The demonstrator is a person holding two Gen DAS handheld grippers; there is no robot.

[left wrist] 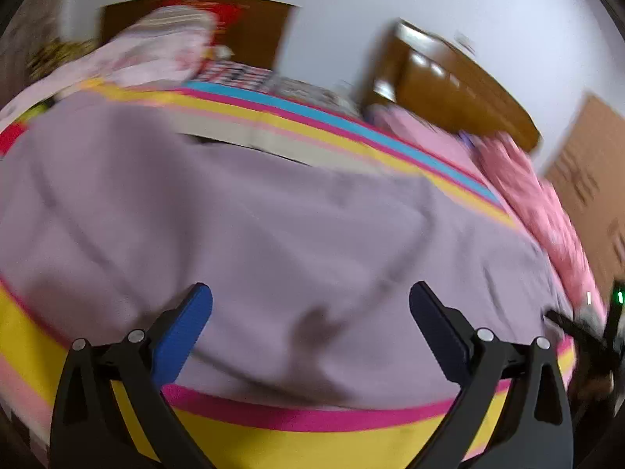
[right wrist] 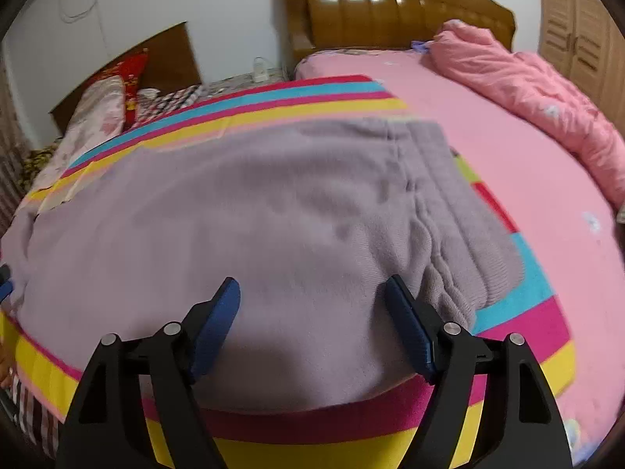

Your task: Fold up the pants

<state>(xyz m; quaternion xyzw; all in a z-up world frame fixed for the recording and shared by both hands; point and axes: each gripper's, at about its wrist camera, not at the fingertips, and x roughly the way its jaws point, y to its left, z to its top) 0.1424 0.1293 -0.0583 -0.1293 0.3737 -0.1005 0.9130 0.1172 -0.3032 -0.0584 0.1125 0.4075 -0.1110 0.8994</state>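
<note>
Mauve fleece pants [left wrist: 254, 234] lie flat on a striped multicolour cloth [left wrist: 312, 418] on a bed. In the right wrist view the pants [right wrist: 242, 226] show their ribbed waistband [right wrist: 461, 211] at the right. My left gripper [left wrist: 310, 305] is open and empty above the pants near their front edge. My right gripper [right wrist: 312, 297] is open and empty above the pants just left of the waistband. The left wrist view is blurred.
A pink sheet [right wrist: 527, 195] covers the bed to the right, with a rumpled pink quilt [right wrist: 539, 93] by the wooden headboard [right wrist: 390, 4]. Pillows [right wrist: 97, 113] lie far left. A wardrobe [right wrist: 582, 27] stands at the right.
</note>
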